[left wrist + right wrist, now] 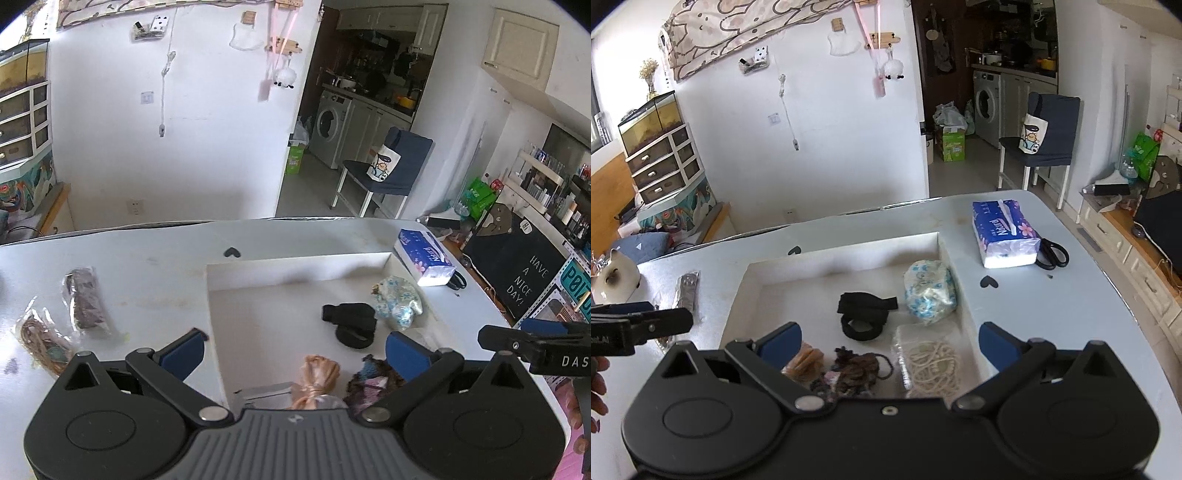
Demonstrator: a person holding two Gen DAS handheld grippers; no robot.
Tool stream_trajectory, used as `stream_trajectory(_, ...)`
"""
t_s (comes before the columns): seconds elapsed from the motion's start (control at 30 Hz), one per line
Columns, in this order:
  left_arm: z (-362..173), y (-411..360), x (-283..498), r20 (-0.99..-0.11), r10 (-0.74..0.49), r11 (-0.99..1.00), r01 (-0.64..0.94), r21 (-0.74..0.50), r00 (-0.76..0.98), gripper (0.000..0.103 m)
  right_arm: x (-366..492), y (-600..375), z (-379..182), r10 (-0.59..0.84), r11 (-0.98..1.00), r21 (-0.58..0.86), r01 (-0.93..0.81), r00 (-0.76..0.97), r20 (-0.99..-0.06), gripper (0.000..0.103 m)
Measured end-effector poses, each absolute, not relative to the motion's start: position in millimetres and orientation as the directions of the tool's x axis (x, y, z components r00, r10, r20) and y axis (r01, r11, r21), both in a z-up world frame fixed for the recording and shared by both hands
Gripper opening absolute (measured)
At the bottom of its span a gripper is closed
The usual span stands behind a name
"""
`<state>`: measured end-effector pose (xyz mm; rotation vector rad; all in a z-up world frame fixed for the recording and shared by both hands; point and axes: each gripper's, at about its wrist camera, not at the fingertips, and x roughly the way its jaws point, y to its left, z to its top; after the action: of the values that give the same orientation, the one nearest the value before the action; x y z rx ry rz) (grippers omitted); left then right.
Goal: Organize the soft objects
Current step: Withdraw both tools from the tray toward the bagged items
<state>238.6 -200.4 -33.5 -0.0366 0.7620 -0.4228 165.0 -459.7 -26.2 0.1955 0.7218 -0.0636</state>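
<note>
White tray [846, 264] holds five soft items: black band [866, 314], floral bundle [929, 291], cream cord packet [932, 363], brown bundle [855, 367], tan bundle [805, 362]. Two bagged items [86, 302] lie left on the table. Left gripper [295, 350] and right gripper [890, 341]: jaws wide, empty.

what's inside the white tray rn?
White tray holds a black strap, floral pouch, cream cord bag, tan bundle, dark yarn. Near edge hidden by gripper.
</note>
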Motion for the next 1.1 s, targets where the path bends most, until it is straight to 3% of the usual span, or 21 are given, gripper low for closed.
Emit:
stream_trajectory(0.5,-35,-105,255,-0.657,-0.371,0.925,0.326,-0.196,0.657,0.103,187,-370,-32,0.011,0.979,0.161,0.129,0.746,-0.665,0.103)
stream_trajectory(1.1,-52,13,294,-0.685,-0.261,0.965,0.179,-0.19,0.68,0.103,248,-255,-40,0.1,0.986,0.166,0.013,0.755,-0.648,0.103)
